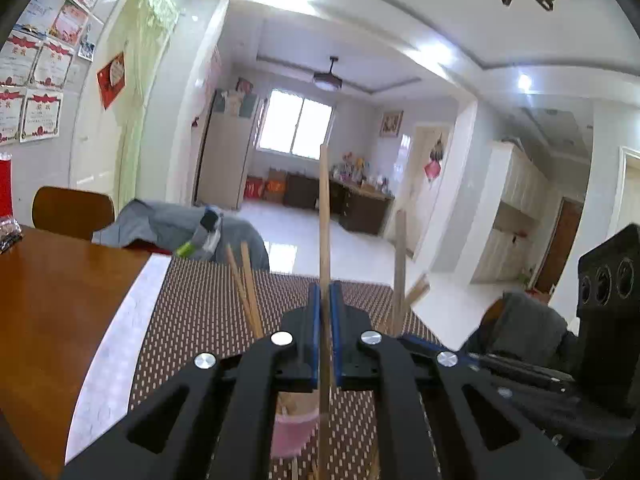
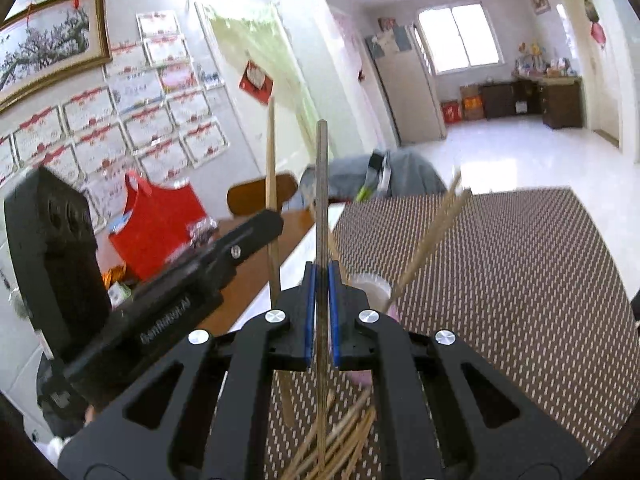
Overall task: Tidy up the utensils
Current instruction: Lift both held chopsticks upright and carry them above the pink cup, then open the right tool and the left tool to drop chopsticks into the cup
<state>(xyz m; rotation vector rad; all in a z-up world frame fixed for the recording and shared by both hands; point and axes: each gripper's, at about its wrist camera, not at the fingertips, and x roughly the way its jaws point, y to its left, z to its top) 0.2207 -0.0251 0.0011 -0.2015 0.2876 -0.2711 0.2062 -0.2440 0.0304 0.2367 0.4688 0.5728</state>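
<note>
My left gripper (image 1: pixel 325 292) is shut on a pale wooden chopstick (image 1: pixel 324 208) that stands upright between its blue pads. Below it sits a pink cup (image 1: pixel 294 428) on the dotted brown mat (image 1: pixel 200 320), with a few chopsticks (image 1: pixel 248 288) leaning in it. My right gripper (image 2: pixel 322 270) is shut on a greyer chopstick (image 2: pixel 322 184), also upright. The cup (image 2: pixel 370 288) lies just beyond it, with sticks (image 2: pixel 432 232) slanting out to the right. Loose chopsticks (image 2: pixel 340 440) lie on the mat (image 2: pixel 500 280) under the right gripper. The two grippers are side by side, the left gripper (image 2: pixel 272 220) visible from the right wrist view.
The mat lies on a wooden table (image 1: pixel 60 300). A brown chair (image 1: pixel 72 210) and a grey garment (image 1: pixel 168 228) stand at the far edge. A red bag (image 2: pixel 160 224) and small packets sit on the table's left side. Beyond is an open tiled room.
</note>
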